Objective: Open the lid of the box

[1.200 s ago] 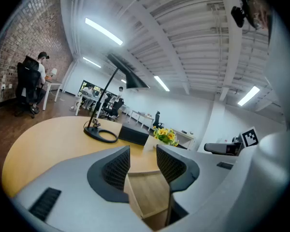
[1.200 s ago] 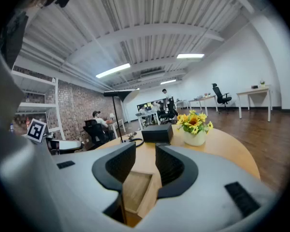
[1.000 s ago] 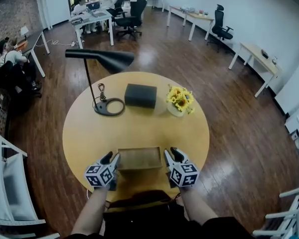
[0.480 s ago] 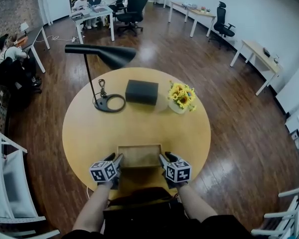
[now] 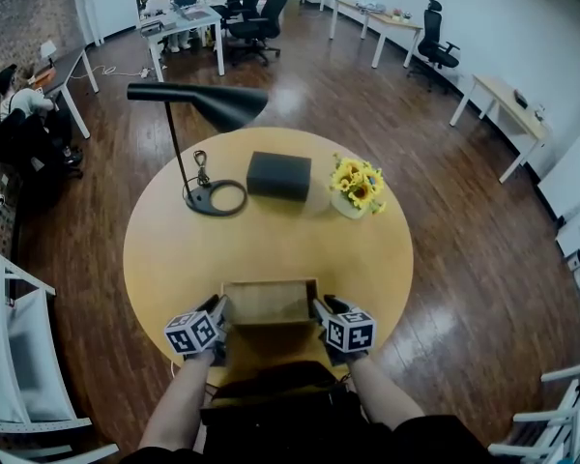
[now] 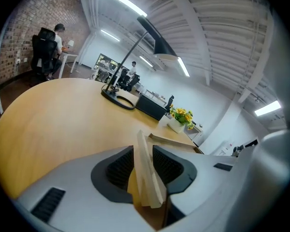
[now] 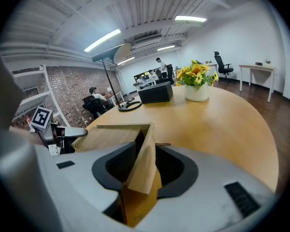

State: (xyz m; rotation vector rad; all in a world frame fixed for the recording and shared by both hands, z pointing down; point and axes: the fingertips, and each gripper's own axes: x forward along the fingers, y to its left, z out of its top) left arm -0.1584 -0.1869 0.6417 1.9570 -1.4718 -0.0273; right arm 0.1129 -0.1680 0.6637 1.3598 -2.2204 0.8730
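A shallow wooden box (image 5: 269, 302) lies on the round table (image 5: 271, 245) near its front edge. My left gripper (image 5: 218, 309) is at the box's left side and my right gripper (image 5: 320, 310) at its right side. In the left gripper view the thin edge of the wooden lid (image 6: 147, 178) stands between the jaws of the left gripper (image 6: 144, 164), which are closing, with the pads against it. In the right gripper view the right gripper (image 7: 142, 164) is shut on the lid's right edge (image 7: 146, 170); the lid's flat top (image 7: 111, 135) stretches away from it.
Further back on the table are a black lamp (image 5: 213, 199) with its shade (image 5: 213, 104) overhead, a black box (image 5: 278, 176) and a pot of yellow flowers (image 5: 358, 187). White chairs (image 5: 19, 356) stand left. Desks, office chairs and seated people fill the room behind.
Both grippers have drawn in from beside the box to its side edges. The box has stayed in place near the table's front edge.
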